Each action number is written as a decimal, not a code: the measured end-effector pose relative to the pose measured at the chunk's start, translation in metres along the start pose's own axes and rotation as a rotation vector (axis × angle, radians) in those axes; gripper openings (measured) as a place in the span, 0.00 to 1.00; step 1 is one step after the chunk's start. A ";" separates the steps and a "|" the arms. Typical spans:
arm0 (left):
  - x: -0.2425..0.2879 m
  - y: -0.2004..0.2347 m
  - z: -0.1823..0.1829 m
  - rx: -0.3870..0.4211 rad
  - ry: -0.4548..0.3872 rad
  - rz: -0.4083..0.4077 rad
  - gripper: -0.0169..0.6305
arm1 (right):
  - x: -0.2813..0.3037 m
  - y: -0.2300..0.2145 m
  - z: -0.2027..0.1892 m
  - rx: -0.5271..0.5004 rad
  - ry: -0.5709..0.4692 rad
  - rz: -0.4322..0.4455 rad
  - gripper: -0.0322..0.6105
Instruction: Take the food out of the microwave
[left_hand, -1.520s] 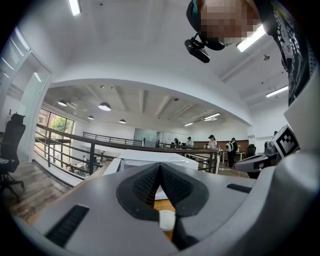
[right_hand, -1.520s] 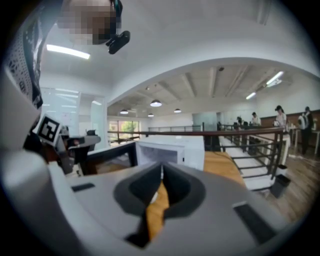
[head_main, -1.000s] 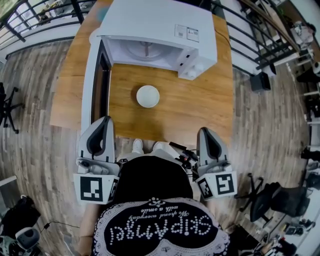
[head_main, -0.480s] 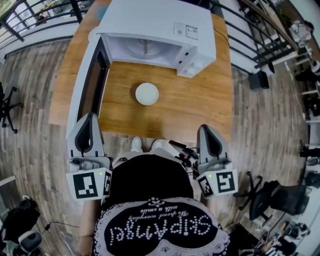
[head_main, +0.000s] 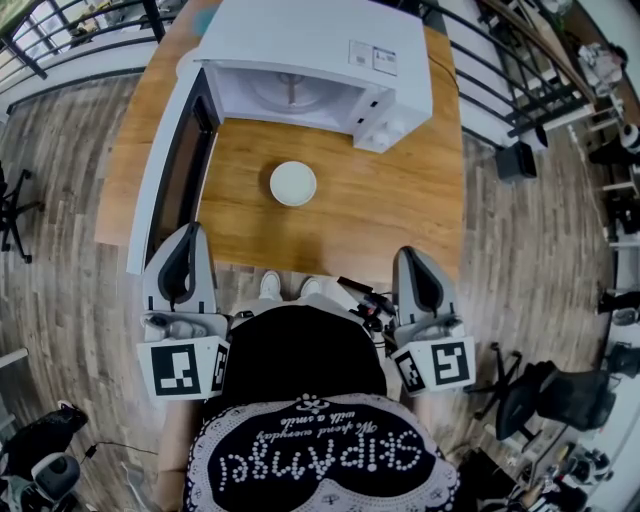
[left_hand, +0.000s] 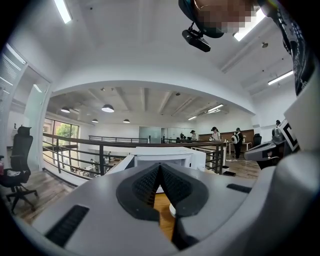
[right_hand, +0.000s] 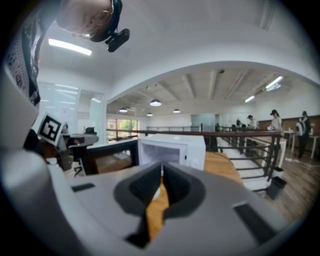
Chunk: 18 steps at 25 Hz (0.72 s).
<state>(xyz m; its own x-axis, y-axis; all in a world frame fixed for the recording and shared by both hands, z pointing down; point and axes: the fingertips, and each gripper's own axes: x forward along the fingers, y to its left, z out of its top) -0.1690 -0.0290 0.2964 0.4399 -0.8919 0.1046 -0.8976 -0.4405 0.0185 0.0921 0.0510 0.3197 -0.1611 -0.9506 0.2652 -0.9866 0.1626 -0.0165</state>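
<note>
A round white bowl of food (head_main: 293, 184) stands on the wooden table (head_main: 400, 210), in front of the white microwave (head_main: 330, 50). The microwave door (head_main: 170, 170) hangs wide open to the left, and the cavity shows only its turntable (head_main: 290, 92). My left gripper (head_main: 188, 232) is shut and empty at the table's near edge, next to the door's free end. My right gripper (head_main: 413, 255) is shut and empty at the near right edge. In the left gripper view the closed jaws (left_hand: 159, 167) point at the microwave (left_hand: 162, 156). The right gripper (right_hand: 161, 167) faces the microwave (right_hand: 172, 150) too.
The person stands close against the table's near edge. Black railings (head_main: 500, 70) run behind and to the right of the table. Office chairs (head_main: 545, 395) stand on the wood floor at the right, and another chair (head_main: 12, 210) at the left.
The microwave door has swung further open to the left. My left gripper shifted a little to the left beside it. The right gripper and the bowl kept still.
</note>
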 end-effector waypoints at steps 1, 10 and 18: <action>0.000 0.001 0.001 -0.001 -0.001 0.002 0.07 | 0.000 0.000 0.001 -0.004 0.001 0.001 0.11; 0.000 0.002 0.001 -0.001 -0.006 -0.008 0.07 | 0.002 0.003 0.002 -0.001 0.000 0.000 0.11; 0.001 0.005 -0.005 0.001 0.006 -0.017 0.07 | 0.005 0.005 0.000 -0.008 0.011 -0.002 0.11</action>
<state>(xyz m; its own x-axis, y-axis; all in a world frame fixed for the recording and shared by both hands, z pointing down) -0.1737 -0.0317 0.3014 0.4549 -0.8837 0.1104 -0.8899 -0.4557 0.0188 0.0860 0.0467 0.3205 -0.1587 -0.9480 0.2757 -0.9866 0.1628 -0.0084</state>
